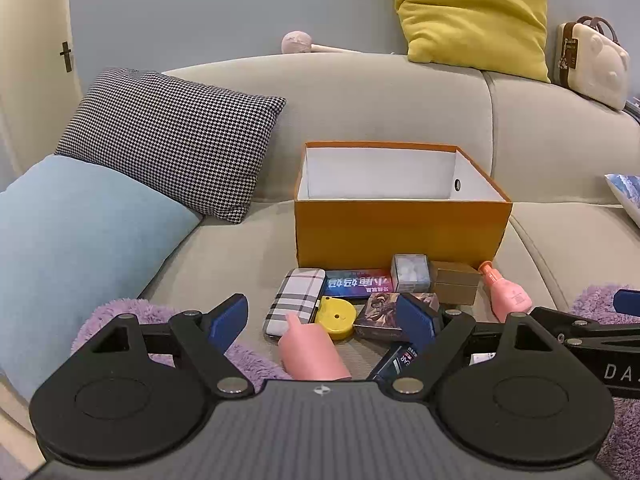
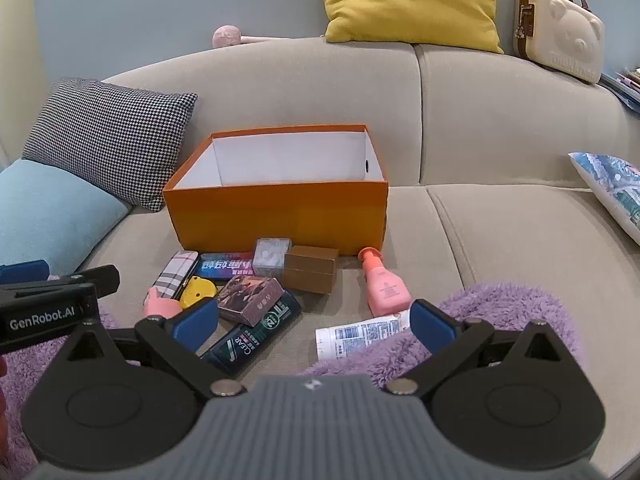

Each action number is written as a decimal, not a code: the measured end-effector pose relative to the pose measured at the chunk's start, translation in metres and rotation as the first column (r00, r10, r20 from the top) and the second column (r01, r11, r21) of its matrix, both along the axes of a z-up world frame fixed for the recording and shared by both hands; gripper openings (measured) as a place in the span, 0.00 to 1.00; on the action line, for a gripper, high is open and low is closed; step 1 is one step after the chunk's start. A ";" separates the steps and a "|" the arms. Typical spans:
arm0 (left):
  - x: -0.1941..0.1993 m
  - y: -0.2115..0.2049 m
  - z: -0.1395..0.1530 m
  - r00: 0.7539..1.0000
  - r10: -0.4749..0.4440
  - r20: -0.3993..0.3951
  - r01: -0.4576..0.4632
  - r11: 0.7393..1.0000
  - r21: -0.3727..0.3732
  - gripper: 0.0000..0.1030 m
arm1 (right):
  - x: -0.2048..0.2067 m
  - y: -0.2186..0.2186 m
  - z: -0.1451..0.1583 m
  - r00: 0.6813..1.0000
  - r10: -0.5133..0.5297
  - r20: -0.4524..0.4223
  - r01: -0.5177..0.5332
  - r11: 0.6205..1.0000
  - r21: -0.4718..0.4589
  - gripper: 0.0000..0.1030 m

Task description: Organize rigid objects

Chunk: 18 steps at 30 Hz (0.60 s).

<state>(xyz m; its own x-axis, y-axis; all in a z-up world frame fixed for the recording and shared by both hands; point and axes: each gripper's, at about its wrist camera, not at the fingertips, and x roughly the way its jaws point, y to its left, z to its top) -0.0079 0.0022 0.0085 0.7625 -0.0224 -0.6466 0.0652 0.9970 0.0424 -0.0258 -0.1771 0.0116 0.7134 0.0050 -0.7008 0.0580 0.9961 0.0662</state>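
An open orange box (image 1: 400, 232) (image 2: 276, 216) stands empty on the sofa seat. In front of it lies a cluster: a plaid case (image 1: 294, 300) (image 2: 174, 276), a yellow tape measure (image 1: 336, 316) (image 2: 197, 293), a pink bottle (image 1: 312, 356), a brown box (image 1: 456, 282) (image 2: 311, 269), a clear cube (image 1: 410, 272) (image 2: 270, 256), a salmon pump bottle (image 1: 508, 296) (image 2: 385, 285), a dark CLEAR bottle (image 2: 252, 332) and a white tube (image 2: 360, 338). My left gripper (image 1: 324, 316) is open over the pink bottle. My right gripper (image 2: 314, 322) is open above the dark bottle and white tube.
A houndstooth cushion (image 1: 172, 140) and a blue cushion (image 1: 80, 240) lie left. A yellow cushion (image 1: 472, 12) and a cream bear case (image 2: 560, 32) sit on the sofa back. A purple fluffy blanket (image 2: 500, 316) covers the near seat edge. A printed cushion (image 2: 612, 188) lies right.
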 end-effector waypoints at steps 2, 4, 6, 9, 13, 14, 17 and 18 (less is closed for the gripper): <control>0.000 -0.001 -0.001 1.000 -0.003 -0.001 0.003 1.000 0.003 0.95 | 0.000 0.000 0.000 1.000 0.001 -0.002 -0.001 1.000 0.001 0.98; 0.000 -0.002 -0.001 1.000 -0.004 -0.003 0.004 1.000 0.002 0.95 | 0.001 -0.001 0.000 1.000 0.001 -0.006 -0.001 1.000 0.003 0.98; 0.000 -0.002 -0.002 1.000 -0.003 -0.007 0.003 1.000 0.000 0.95 | 0.001 0.000 -0.001 1.000 0.001 -0.008 -0.001 1.000 0.003 0.98; 0.001 -0.002 -0.003 1.000 -0.005 -0.013 0.005 1.000 -0.005 0.95 | 0.002 0.000 -0.002 1.000 0.002 -0.012 -0.002 1.000 0.002 0.98; 0.002 -0.002 -0.005 1.000 -0.009 -0.017 0.009 1.000 -0.008 0.95 | 0.003 0.002 -0.004 1.000 0.003 -0.016 -0.003 1.000 0.001 0.98; 0.002 -0.002 -0.006 1.000 -0.009 -0.017 0.009 1.000 -0.009 0.95 | 0.003 0.001 -0.004 1.000 0.002 -0.017 -0.002 1.000 0.002 0.98; 0.002 -0.002 -0.006 1.000 -0.008 -0.018 0.008 1.000 -0.011 0.95 | 0.004 0.002 -0.005 1.000 0.003 -0.020 -0.003 1.000 0.002 0.98; 0.002 -0.002 -0.006 1.000 -0.008 -0.019 0.007 1.000 -0.012 0.95 | 0.004 0.002 -0.005 1.000 0.004 -0.020 -0.003 1.000 0.002 0.98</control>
